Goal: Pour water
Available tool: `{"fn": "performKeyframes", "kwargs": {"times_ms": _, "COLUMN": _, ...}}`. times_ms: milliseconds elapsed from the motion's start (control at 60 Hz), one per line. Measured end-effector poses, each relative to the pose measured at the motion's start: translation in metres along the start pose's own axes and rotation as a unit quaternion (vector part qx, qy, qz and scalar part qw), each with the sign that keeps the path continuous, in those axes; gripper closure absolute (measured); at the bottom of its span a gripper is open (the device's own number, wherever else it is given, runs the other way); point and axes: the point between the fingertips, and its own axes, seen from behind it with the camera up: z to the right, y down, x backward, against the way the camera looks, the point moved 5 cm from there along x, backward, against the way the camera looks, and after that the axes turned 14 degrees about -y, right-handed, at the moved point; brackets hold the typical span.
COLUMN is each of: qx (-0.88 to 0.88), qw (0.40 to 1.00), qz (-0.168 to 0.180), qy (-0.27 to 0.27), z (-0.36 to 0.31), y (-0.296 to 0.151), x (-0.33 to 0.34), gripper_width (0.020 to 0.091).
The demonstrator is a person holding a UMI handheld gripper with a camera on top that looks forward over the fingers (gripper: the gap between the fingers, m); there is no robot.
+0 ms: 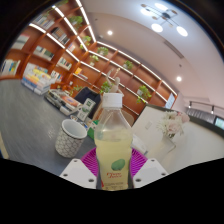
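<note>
**Mia:** Jaws first. Are they holding something?

**Ben:** Yes. Both pink pads (92, 160) press on the bottle (113, 142), one on each side. The gripper (113, 168) has it tight in the middle.

**Mia:** Which way does the bottle stand?

**Ben:** It stands straight up, with its long side going up and down. The white cap (113, 100) is on top. The drink inside looks pale yellow-green, and there is a green label (115, 163) low down.

**Mia:** Where does the water go?

**Ben:** I think into the mug (71, 137). It is white with a pattern. It sits on the counter (30, 120), a little to the left of the bottle and a bit past the jaws. So the bottle would have to tip to the left to pour.

**Mia:** Is the cap still on?

**Ben:** It looks on to me. That would have to come off before any pouring.

**Mia:** What can't you see?

**Ben:** The bottom of the bottle is cut off, so I cannot tell if it rests on the counter or is lifted. I cannot see inside the mug either. The things on the right are too fuzzy to name.
</note>
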Motion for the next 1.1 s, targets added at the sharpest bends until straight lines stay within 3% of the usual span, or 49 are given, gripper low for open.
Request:
{"fn": "performKeyframes", "kwargs": {"times_ms": 200, "qx": 0.278, "qw": 0.957, "qz": -0.072, "qy": 0.044, "z": 0.035, "y": -0.010, "x": -0.030, "gripper_width": 0.0746}}
{"fn": "performKeyframes", "kwargs": {"times_ms": 417, "qx": 0.477, "qw": 0.869, "qz": -0.120, "qy": 0.059, "z": 0.043, "y": -0.020, "x": -0.056, "gripper_width": 0.0746}}
{"fn": "performKeyframes", "kwargs": {"times_ms": 733, "qx": 0.703, "qw": 0.693, "qz": -0.114, "qy": 0.116, "z": 0.034, "y": -0.066, "x": -0.066, "gripper_width": 0.0745}}
{"fn": "performKeyframes", "kwargs": {"times_ms": 933, "qx": 0.716, "qw": 0.679, "qz": -0.115, "qy": 0.110, "z": 0.023, "y": -0.062, "x": -0.066, "gripper_width": 0.0745}}
{"fn": "performKeyframes", "kwargs": {"times_ms": 1100, "qx": 0.646, "qw": 0.748, "qz": -0.098, "qy": 0.117, "z": 0.038, "y": -0.067, "x": -0.055, "gripper_width": 0.0746}}
